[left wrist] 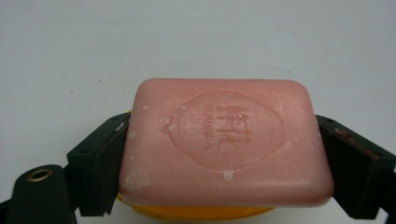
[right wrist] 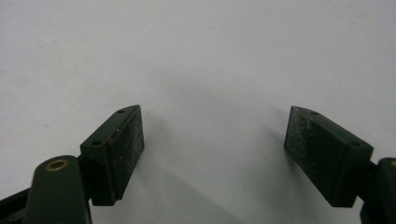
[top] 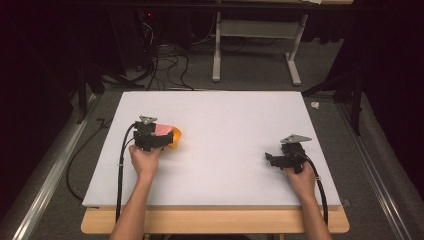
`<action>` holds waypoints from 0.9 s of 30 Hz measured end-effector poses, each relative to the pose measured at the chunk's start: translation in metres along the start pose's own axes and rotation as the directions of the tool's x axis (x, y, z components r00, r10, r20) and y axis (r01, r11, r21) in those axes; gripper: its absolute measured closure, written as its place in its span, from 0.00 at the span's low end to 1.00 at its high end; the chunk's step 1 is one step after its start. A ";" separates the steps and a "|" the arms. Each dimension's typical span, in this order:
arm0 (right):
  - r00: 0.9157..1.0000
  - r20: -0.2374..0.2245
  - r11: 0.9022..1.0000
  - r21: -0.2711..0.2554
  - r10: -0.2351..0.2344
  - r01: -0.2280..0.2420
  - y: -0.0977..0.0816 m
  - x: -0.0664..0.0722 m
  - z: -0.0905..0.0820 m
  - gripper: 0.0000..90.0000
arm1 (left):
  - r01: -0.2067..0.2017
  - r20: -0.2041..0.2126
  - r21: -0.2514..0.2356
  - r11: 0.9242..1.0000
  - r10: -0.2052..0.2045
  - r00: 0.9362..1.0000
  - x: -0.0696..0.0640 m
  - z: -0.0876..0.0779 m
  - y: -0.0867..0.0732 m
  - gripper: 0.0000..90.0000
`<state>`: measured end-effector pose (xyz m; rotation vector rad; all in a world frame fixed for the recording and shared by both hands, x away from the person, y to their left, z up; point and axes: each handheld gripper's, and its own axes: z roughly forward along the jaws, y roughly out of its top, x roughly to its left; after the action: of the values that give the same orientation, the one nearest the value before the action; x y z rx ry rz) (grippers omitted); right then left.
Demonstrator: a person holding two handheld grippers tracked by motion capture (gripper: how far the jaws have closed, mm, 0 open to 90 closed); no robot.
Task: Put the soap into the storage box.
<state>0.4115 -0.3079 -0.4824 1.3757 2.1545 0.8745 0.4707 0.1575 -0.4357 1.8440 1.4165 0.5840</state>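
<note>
I am pinching the pink soap [left wrist: 224,140] in my left gripper [top: 156,136] just over the orange dish [top: 174,137] near the tabletop's [top: 225,165] left edge, the setting-down not yet done, my right gripper [right wrist: 212,149] idling with jaws spread.

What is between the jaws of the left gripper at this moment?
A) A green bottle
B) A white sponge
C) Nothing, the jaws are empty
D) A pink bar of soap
D: in the left gripper view the two black jaws of the left gripper press on the short ends of the pink bar of soap, with an orange thing just below it.
</note>
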 end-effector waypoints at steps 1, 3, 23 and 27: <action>1.000 0.000 1.000 0.000 0.000 0.000 0.000 0.000 0.000 0.23 | 0.002 -0.003 0.004 1.000 -0.002 1.000 0.000 0.001 0.000 0.15; 1.000 0.000 1.000 0.000 0.000 0.000 0.000 0.000 0.000 0.23 | 0.002 -0.004 0.005 1.000 -0.002 1.000 0.000 0.002 0.000 0.15; 1.000 0.000 1.000 0.000 0.000 0.000 0.000 0.000 0.000 0.23 | 0.008 -0.005 0.031 0.999 -0.008 1.000 0.000 0.012 -0.003 0.15; 1.000 0.000 1.000 0.000 0.000 0.000 0.000 0.000 0.000 0.23 | 0.010 0.001 0.037 0.999 -0.010 1.000 0.000 0.014 -0.003 0.15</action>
<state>0.4115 -0.3079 -0.4824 1.3756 2.1544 0.8746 0.4786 0.1545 -0.4471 1.8647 1.4434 0.5552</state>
